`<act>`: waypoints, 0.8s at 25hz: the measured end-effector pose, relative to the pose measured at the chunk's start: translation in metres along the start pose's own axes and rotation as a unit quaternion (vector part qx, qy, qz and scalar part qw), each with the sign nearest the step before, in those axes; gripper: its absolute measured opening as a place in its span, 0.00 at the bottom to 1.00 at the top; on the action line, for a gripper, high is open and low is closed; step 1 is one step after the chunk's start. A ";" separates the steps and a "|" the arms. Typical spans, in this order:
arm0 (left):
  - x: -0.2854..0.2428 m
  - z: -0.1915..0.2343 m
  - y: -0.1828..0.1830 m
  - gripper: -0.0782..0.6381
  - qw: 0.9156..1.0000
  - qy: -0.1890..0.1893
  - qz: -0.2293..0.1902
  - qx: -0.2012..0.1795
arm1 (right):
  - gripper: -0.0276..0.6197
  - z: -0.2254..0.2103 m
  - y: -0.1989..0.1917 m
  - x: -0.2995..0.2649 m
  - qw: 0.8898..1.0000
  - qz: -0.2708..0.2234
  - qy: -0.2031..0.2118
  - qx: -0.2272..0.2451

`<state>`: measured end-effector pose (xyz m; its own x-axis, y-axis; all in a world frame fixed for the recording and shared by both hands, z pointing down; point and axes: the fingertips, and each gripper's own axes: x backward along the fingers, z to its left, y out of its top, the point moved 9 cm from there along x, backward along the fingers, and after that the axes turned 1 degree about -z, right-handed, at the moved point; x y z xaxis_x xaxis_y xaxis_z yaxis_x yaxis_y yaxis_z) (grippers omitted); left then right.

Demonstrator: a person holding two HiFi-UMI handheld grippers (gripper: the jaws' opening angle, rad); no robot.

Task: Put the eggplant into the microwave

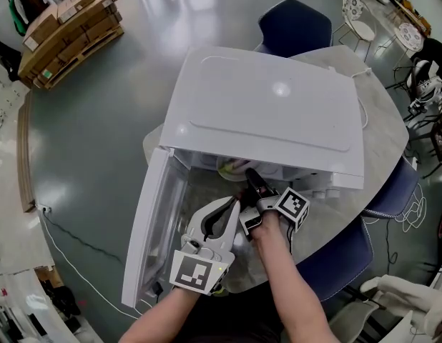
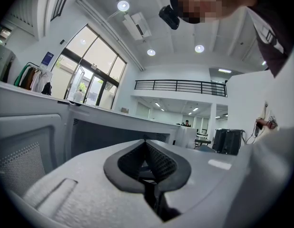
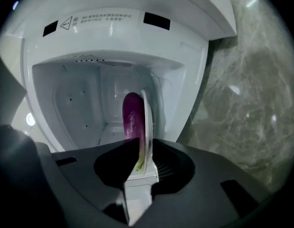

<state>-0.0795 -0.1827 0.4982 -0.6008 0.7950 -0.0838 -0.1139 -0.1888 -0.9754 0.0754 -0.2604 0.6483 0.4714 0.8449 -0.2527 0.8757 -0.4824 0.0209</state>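
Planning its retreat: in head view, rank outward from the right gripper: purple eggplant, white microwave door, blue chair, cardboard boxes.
1. Purple eggplant: by right gripper.
2. White microwave door: left.
3. Blue chair: beyond microwave.
4. Cardboard boxes: far left.

From the head view, the microwave's (image 1: 267, 109) roof covers its cavity, and what lies at the opening past the right gripper (image 1: 253, 181) is a pale smudge I can't identify. In the right gripper view, the eggplant's (image 3: 132, 113) lower end disappears behind the gripper's dark body. A thin white edge (image 3: 146, 122) stands between the jaws. I can't tell what it belongs to, or whether the pads press on it. My forearms (image 1: 292, 291) are cut off by the bottom edge.
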 end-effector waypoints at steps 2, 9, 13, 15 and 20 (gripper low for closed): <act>-0.001 0.000 0.000 0.12 1.000 0.000 0.000 0.000 | 0.19 0.001 -0.001 0.001 1.000 -0.001 0.005 0.001; -0.003 -0.002 0.003 0.12 1.000 -0.002 0.003 -0.002 | 0.22 0.004 -0.008 0.013 1.000 0.001 -0.004 -0.002; -0.001 -0.001 0.005 0.12 1.000 -0.002 0.010 -0.010 | 0.22 0.001 -0.016 0.019 1.000 0.006 -0.013 -0.013; -0.001 -0.001 0.004 0.12 1.000 -0.001 0.008 -0.010 | 0.21 -0.002 -0.020 0.020 1.000 0.013 -0.015 -0.023; -0.001 -0.001 0.003 0.12 1.000 0.002 0.001 -0.003 | 0.07 -0.002 -0.019 0.015 1.000 0.013 -0.018 -0.018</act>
<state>-0.0785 -0.1838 0.4954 -0.5980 0.7969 -0.0860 -0.1081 -0.1866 -0.9765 0.0659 -0.2385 0.6459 0.4898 0.8238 -0.2854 0.8672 -0.4941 0.0621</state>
